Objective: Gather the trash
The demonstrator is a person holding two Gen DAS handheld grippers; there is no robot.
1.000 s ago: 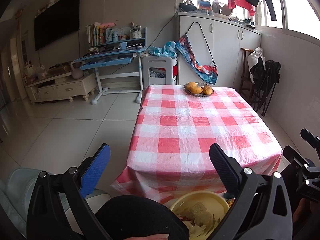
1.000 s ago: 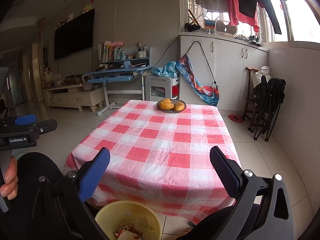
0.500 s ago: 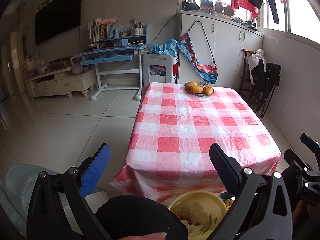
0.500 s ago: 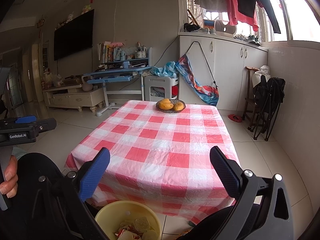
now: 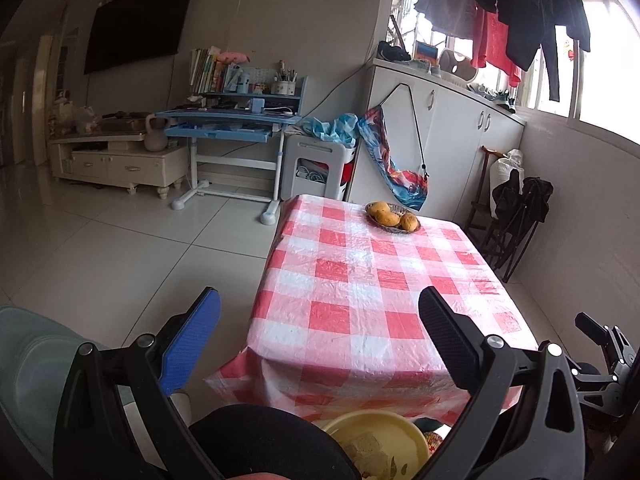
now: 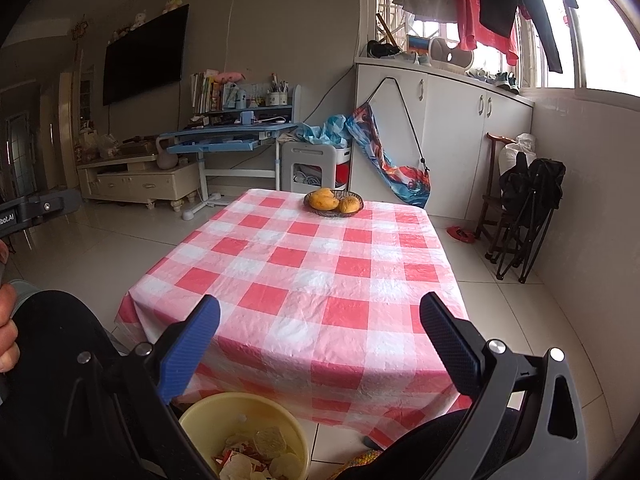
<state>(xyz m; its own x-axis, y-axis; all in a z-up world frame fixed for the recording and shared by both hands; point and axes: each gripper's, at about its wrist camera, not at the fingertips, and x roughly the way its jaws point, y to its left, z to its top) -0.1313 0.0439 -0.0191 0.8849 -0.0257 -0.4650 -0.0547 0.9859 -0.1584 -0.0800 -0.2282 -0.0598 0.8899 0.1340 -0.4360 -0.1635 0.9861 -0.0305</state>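
Note:
A yellow bin [image 6: 218, 418] stands on the floor at the near end of the table, with wrappers and crumpled paper [image 6: 260, 450] inside; its rim [image 5: 352, 420] also shows low in the left wrist view. My left gripper [image 5: 320, 332] is open and holds nothing, raised over the table's near left corner. My right gripper [image 6: 320, 334] is also open and holds nothing, above the near end of the table. The red-and-white checked tablecloth [image 6: 312, 264] bears only a basket of yellow fruit [image 6: 334, 203] at its far end.
The person's dark-clad knees [image 5: 256, 436] sit on either side of the bin. A blue desk [image 6: 236, 138] and low cabinet [image 6: 136, 178] line the far wall, white cupboards [image 6: 452, 128] the right. Folded black chairs [image 6: 528, 208] lean by the right wall. Pale tiled floor [image 5: 120, 256] lies left of the table.
The left wrist view has tilted upward and swung slightly, so the bin sits lower in it. The right gripper has barely moved. Both stay open.

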